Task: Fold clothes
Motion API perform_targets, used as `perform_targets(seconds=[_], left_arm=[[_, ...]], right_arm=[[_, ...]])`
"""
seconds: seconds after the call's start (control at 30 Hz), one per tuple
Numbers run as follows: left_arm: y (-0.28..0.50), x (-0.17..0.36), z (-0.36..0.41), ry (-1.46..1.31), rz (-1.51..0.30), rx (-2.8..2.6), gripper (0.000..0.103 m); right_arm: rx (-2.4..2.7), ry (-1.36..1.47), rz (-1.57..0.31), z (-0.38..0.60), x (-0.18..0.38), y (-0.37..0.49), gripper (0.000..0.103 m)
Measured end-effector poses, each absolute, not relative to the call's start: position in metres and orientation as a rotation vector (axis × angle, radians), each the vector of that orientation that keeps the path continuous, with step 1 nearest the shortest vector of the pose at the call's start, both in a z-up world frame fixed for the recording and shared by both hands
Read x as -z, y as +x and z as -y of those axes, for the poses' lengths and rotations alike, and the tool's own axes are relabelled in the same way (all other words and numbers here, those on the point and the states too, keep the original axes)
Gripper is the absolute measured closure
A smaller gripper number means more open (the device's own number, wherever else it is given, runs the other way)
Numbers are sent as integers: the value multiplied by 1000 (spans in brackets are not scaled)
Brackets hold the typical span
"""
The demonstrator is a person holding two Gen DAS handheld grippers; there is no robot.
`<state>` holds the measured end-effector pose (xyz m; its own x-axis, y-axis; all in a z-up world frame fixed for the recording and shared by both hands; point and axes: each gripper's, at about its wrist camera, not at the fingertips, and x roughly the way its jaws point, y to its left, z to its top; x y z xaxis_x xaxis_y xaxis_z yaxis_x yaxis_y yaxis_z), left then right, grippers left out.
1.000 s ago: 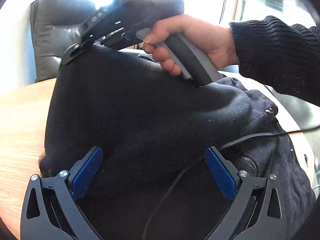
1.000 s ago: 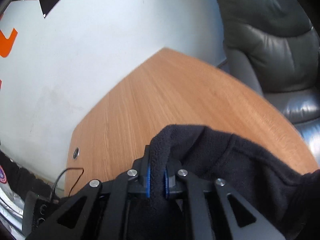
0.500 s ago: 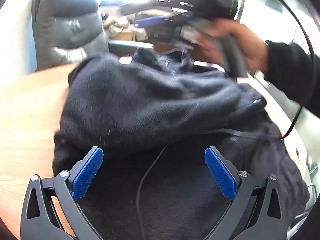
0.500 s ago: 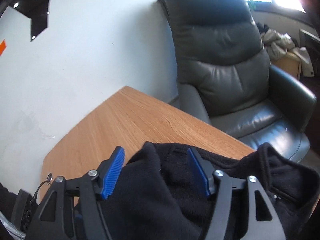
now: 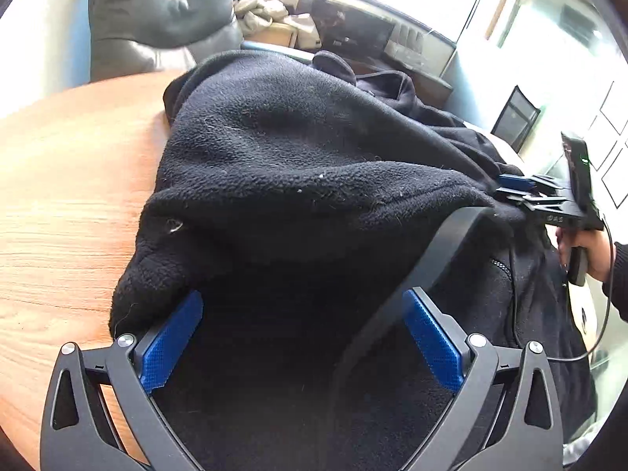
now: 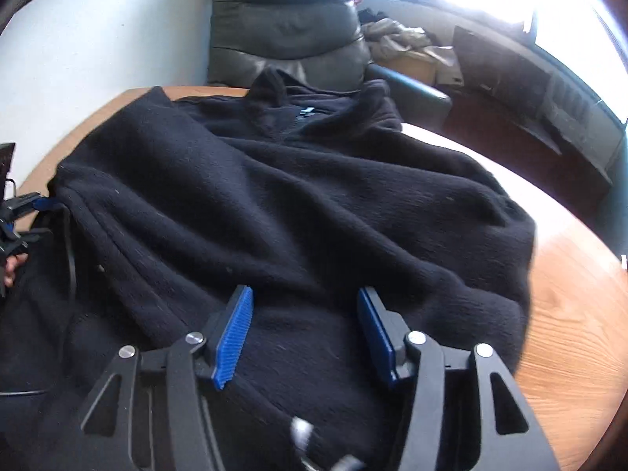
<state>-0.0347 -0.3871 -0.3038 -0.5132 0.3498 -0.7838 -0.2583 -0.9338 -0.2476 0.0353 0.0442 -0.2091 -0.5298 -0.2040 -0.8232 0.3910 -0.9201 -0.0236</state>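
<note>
Right claw (image 6: 304,333) parted above black fleece jacket (image 6: 298,204), pads clear of the cloth after narrowing somewhat just now, nothing pinched. Left claw (image 5: 302,337) spread wide over the jacket's near fold, nothing gripped. Jacket sprawled across the wooden worktop (image 6: 581,314), collar toward the far edge. Bare wood free at right and left rims. Black cable (image 5: 451,251) draped across the fleece. Grey leather armchair (image 6: 286,23) hard against the far edge.

Round wooden table (image 6: 573,314), black fleece jacket (image 6: 314,196) spread across it
</note>
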Motion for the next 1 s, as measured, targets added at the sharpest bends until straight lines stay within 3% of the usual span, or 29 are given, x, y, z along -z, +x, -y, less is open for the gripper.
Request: perform_targets(seconds=[0.17,0.4,0.6,0.73,0.93,1.0], left_arm=[[-35,303,382,-1325,63,-2477,0],[-31,300,382,-1269,23,-2543,1],[-32,290,397,-1213,120,-2574,1],[-34,278,381,-1129,74,-2517,1],[-46,288,383,-1150,84,-2484,1],[-49,290,375,-1142,71,-2486,1]], right_arm=[[2560,1254,-257,-61,170,59,45],[2473,1275,-361,-56,199,82,43],[2470,1280,-496,-63,192,92,41],[2487,1269,-223,-82,161,97,38],[2505,1419,333,-129,187,59,35],[2485,1444,387,-129,194,55,40]])
